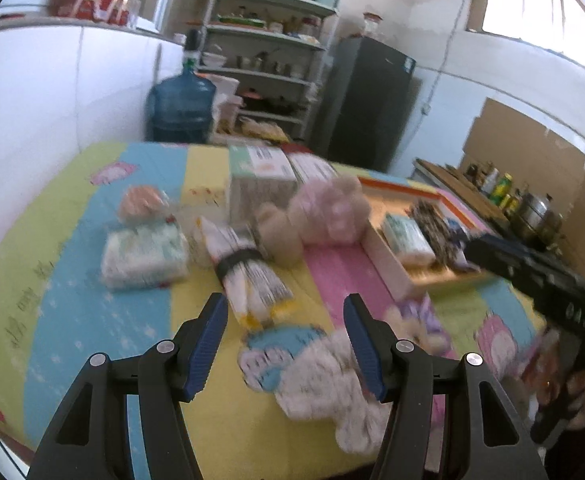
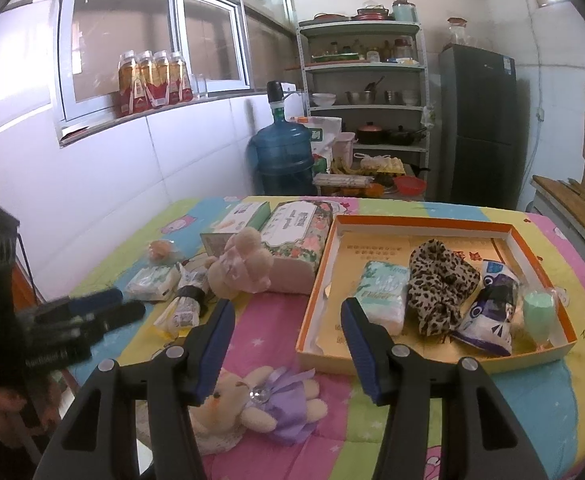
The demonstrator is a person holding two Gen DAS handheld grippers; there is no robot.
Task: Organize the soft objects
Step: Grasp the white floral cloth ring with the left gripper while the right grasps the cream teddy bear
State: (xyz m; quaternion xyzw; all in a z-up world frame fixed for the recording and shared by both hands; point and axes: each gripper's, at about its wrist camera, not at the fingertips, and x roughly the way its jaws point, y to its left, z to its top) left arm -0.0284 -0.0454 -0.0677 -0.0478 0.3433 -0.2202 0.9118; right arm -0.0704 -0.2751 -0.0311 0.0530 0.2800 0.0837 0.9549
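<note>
Tray (image 2: 540,249), right side of worktop (image 2: 276,320): 4 soft items stowed — tissue pack (image 2: 384,296), leopard scrunchie (image 2: 438,280), blue-white pouch (image 2: 492,312), green roll (image 2: 538,312).
Outstanding on the cloth: pink bear (image 2: 240,264), purple-dressed bear (image 2: 260,404) at near edge, banded packet (image 2: 184,304), tissue pack, round peach item.
Left tool (image 1: 286,312) and right tool (image 2: 288,318): jaws parted, nothing held.

The bear in the purple dress (image 2: 252,404) looks plush, its skirt satiny. The leopard-print scrunchie (image 2: 438,284) is matt cloth. The tissue packs (image 2: 384,294) wear glossy plastic film. The orange-rimmed tray (image 2: 420,222) is smooth cardboard. The striped tablecloth (image 2: 276,320) is matt cotton.
</note>
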